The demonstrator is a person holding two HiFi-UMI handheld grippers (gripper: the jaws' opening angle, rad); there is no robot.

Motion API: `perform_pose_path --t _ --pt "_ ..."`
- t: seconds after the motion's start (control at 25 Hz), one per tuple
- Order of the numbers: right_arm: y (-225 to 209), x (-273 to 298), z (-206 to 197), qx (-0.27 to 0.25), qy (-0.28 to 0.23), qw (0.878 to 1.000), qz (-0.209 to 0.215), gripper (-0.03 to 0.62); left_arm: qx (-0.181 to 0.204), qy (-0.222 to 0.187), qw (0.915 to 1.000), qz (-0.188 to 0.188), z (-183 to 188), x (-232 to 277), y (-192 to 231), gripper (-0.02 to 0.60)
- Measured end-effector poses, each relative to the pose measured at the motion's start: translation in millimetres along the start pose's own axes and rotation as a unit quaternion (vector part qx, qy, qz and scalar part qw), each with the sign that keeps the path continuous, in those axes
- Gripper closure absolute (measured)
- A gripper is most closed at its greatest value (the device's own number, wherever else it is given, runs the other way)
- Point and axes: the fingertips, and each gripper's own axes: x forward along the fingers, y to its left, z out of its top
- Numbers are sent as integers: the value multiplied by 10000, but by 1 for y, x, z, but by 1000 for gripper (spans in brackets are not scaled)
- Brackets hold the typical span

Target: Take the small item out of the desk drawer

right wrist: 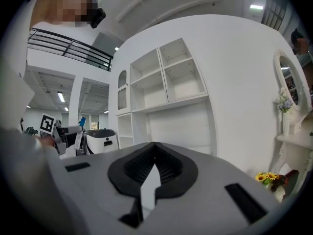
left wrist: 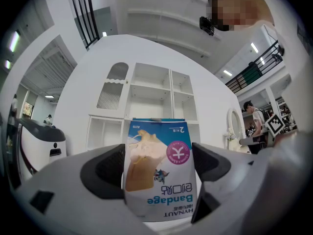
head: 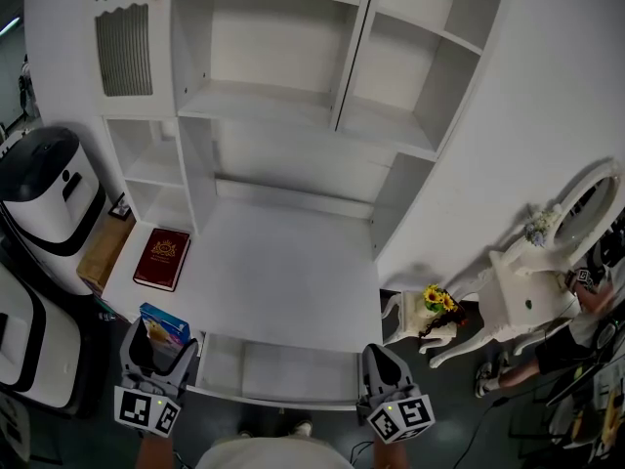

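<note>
My L gripper is clamped on the bandage box, out of the open drawer and just left of it, by the surface corner. R gripper pinched together, empty, at drawer's right front.

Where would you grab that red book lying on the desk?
Probably across its narrow width, straight down from above: the red book lies flat on the desk, cover up, so the two long edges are the closest pair to pinch.
</note>
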Motion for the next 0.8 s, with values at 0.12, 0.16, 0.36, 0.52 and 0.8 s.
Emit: perform_pose_path --t 0.12,0.16,0.36,0.52,0.8 --pt "1 -1 0 0 28 10000 26 585 5 2 10000 15 0 -2 -1 149" --pt "1 -1 0 -2 29 10000 32 585 7 -1 10000 20 0 -3 -1 149" --pt "2 -2 2 -22 16 10000 73 585 17 -14 10000 57 1 -6 -4 149" --pt "0 -3 2 -70 25 9999 88 585 12 -24 10000 87 1 -8 -6 149" --pt "-2 -4 8 -174 -16 9998 122 585 11 -57 9999 119 2 -9 -12 149"
